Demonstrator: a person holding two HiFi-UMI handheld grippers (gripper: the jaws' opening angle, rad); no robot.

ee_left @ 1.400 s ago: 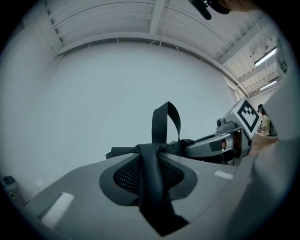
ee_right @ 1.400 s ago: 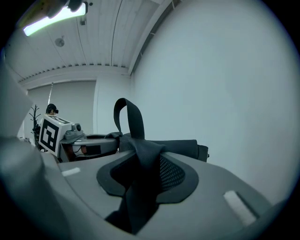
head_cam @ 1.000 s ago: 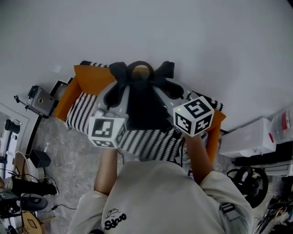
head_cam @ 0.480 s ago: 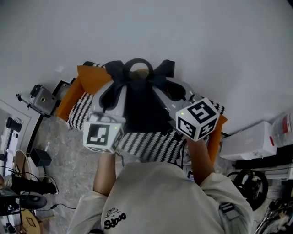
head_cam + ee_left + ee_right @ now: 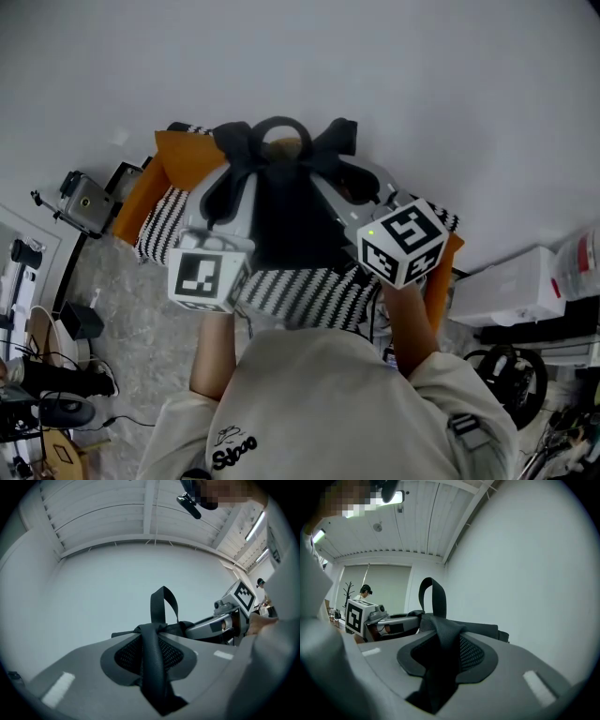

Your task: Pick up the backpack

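Over the striped seat [image 5: 309,291] we've got the black backpack [image 5: 286,211] held between both hands. Our left tool [image 5: 152,667] is clamped on a padded strap [image 5: 151,639], and our right tool [image 5: 438,667] is clamped on the second strap [image 5: 443,630]. The carry loop [image 5: 281,131] stands upright on top, near the white wall [image 5: 422,75].

The backpack [image 5: 286,211] is black with grey side panels and stands upright in front of the person, over a striped armchair [image 5: 173,220]; its bottom is hidden. Its carry loop [image 5: 281,139] stands up at the top. One padded, mesh-backed shoulder strap [image 5: 151,641] is pinched in the left tongs [image 5: 154,667] and the other strap [image 5: 445,630] in the right tongs [image 5: 440,672].
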